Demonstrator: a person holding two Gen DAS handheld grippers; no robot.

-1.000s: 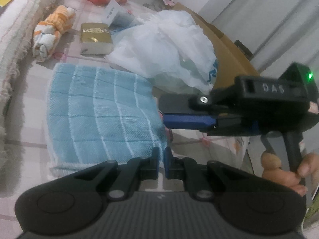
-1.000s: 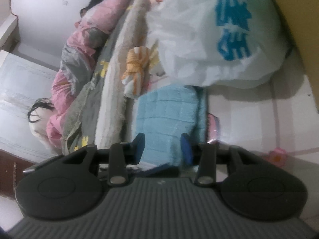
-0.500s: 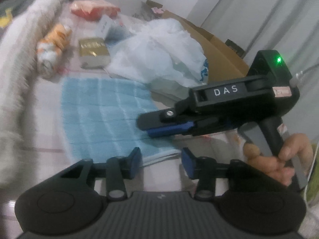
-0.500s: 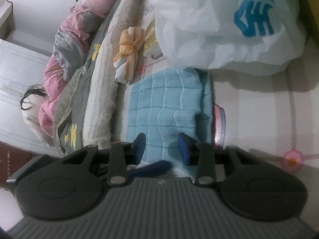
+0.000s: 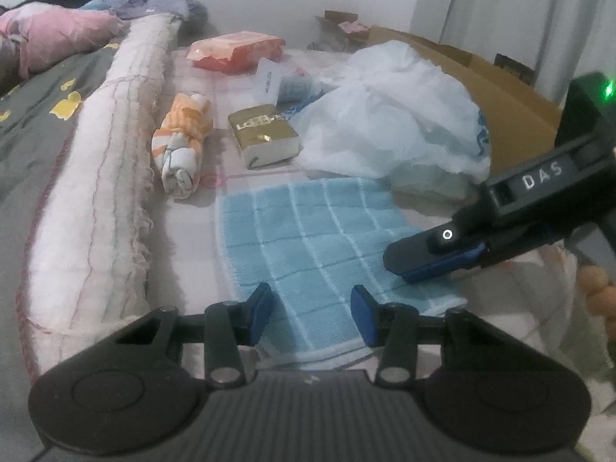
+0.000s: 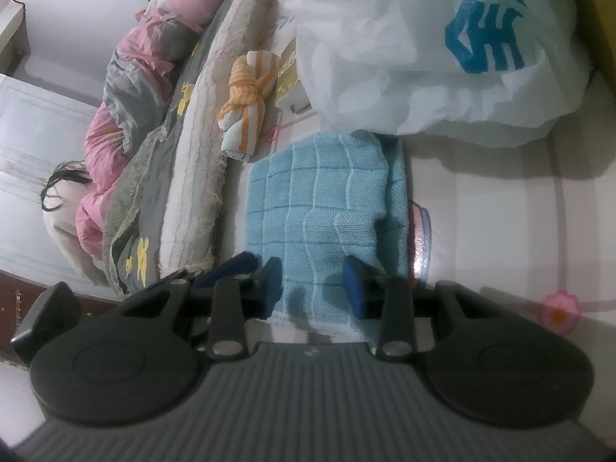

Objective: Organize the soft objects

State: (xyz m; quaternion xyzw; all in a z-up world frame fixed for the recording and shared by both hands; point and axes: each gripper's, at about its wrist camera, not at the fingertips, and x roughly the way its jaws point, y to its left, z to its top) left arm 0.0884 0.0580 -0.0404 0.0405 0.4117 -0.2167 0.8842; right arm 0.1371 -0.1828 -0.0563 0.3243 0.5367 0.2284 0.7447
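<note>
My left gripper (image 5: 310, 313): fingers apart, nothing pinched, low centre of frame over the blue towel (image 5: 323, 238) | my right gripper (image 6: 312, 283): fingers apart above the towel's near edge, gripping nothing | towel: flat mid-frame, orange striped roll (image 5: 183, 150) upper left.

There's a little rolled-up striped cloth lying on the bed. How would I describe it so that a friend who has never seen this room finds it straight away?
Start at the long cream blanket roll running down the bed. Right beside it, on the pink checked sheet, lies the small bundle, just beyond the flat blue towel. It is the only orange-and-white striped thing, knotted round its middle, unlike the gold box next to it.
</note>
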